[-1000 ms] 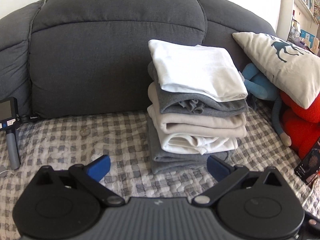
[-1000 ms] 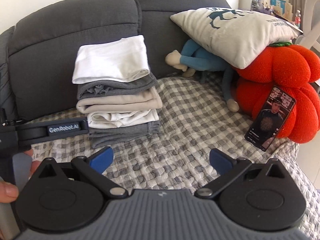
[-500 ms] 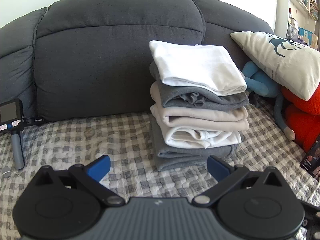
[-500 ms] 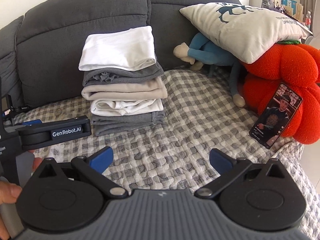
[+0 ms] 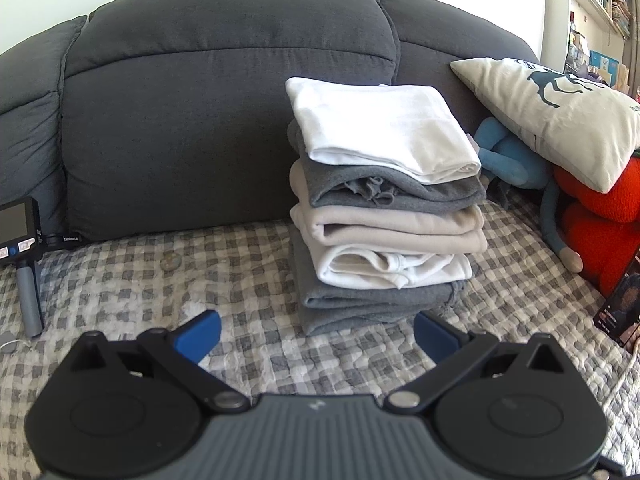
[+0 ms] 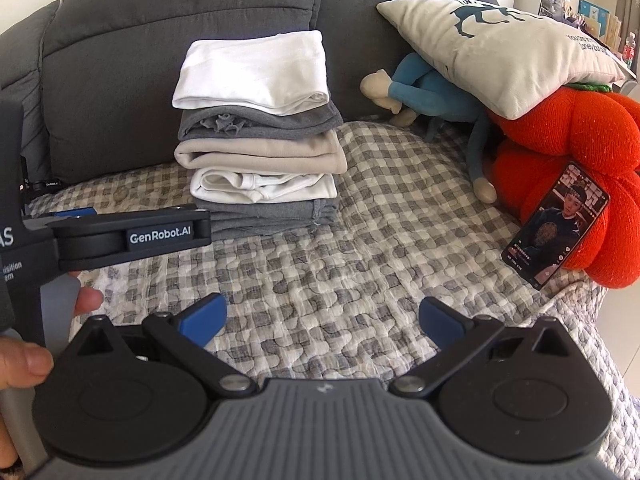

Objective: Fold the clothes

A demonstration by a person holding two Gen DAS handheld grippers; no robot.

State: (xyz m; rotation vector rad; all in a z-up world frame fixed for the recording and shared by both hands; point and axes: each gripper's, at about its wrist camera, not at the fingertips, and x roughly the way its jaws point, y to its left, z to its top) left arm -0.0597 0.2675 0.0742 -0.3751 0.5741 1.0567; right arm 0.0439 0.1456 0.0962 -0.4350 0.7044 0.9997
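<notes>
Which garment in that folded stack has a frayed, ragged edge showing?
The upper dark grey garment, directly under the top white one. Its fold shows a ragged edge; the other layers show smooth folds.

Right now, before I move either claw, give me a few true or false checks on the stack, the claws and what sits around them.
1. The folded stack has a white garment on top. True.
2. The left claw grips a shirt. False: it is open and holds nothing.
3. The phone leans on the red plush. True.
4. The right claw is shut. False: it is open.
5. The pillow lies under the blue toy. False: it rests on top.
</notes>
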